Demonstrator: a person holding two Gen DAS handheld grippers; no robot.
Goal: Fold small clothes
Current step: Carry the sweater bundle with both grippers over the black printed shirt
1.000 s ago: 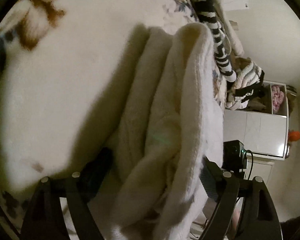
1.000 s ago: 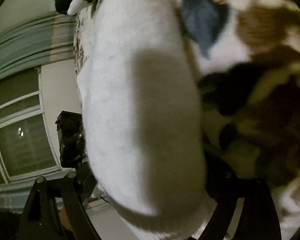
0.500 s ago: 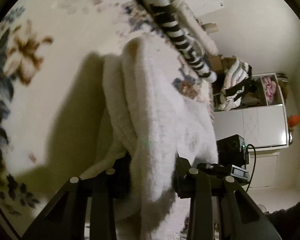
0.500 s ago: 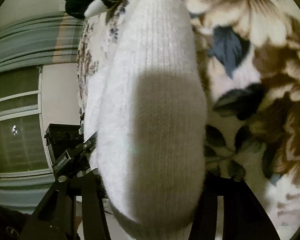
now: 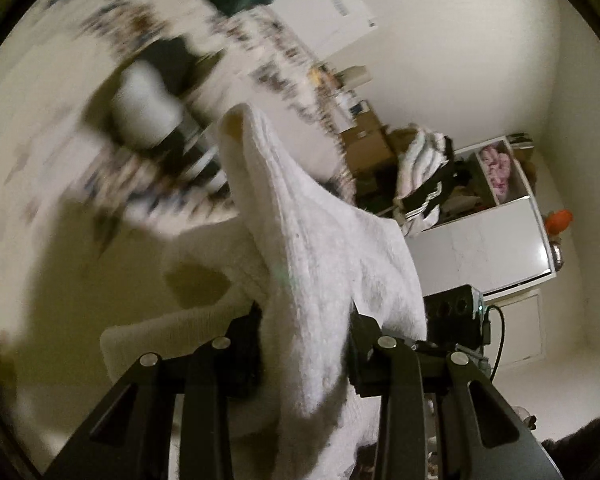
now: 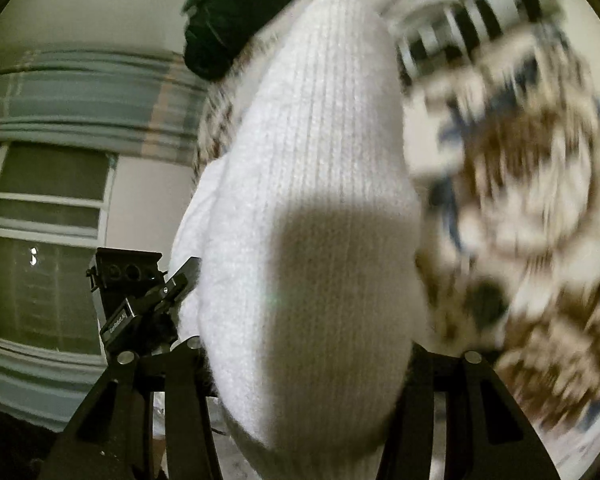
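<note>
A fluffy white knitted garment hangs bunched between the pads of my left gripper, which is shut on it. The same white garment fills the middle of the right wrist view, its ribbed end clamped in my right gripper. It is lifted off the floral blanket, which is blurred beneath. The other gripper shows at the garment's left edge in the right wrist view. A black-and-white striped garment lies on the blanket beyond.
A dark green item sits at the far end of the bed. A white cabinet with piled clothes and cardboard boxes stands against the wall. A window with a striped valance is at the left.
Both grippers closed on the white garment, then lifted it off the blanket. The bed now looks farther away and blurred, and more of the room is in view.
</note>
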